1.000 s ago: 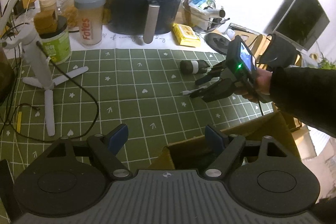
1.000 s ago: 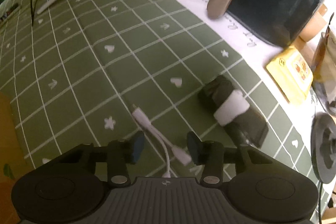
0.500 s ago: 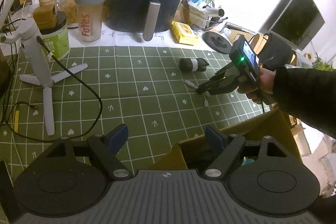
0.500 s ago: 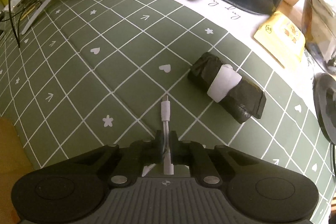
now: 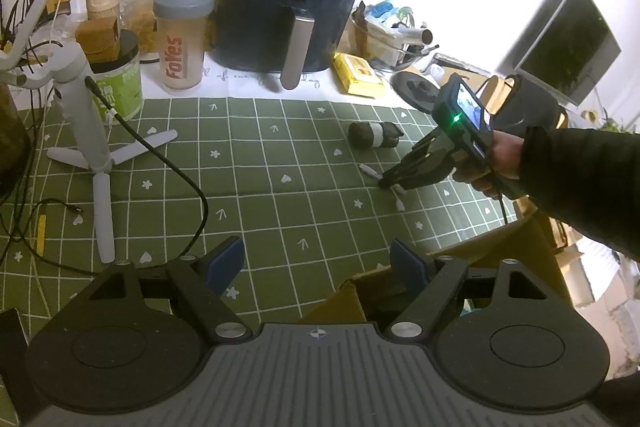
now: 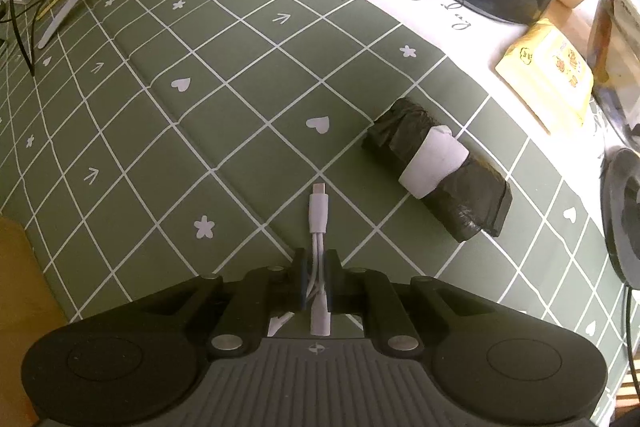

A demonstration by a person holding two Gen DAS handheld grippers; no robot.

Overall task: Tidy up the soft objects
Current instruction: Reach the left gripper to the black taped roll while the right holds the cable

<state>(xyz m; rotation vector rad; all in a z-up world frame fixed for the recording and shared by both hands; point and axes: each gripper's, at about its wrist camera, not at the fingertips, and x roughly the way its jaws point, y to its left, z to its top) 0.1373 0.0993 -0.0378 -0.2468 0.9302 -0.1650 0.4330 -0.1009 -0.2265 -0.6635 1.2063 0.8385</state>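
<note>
The right gripper (image 6: 316, 281), its jaws having just closed, now pinches the white adapter cable (image 6: 319, 211) at lower centre, ready for lifting.

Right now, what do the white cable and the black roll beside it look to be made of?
Cable: smooth matte white plastic sheath, thin strands bending between the right gripper's pads, metal plug tip. Roll: thin, crinkled, slightly shiny black film, probably plastic bags, with a matte white band that looks like paper.
</note>
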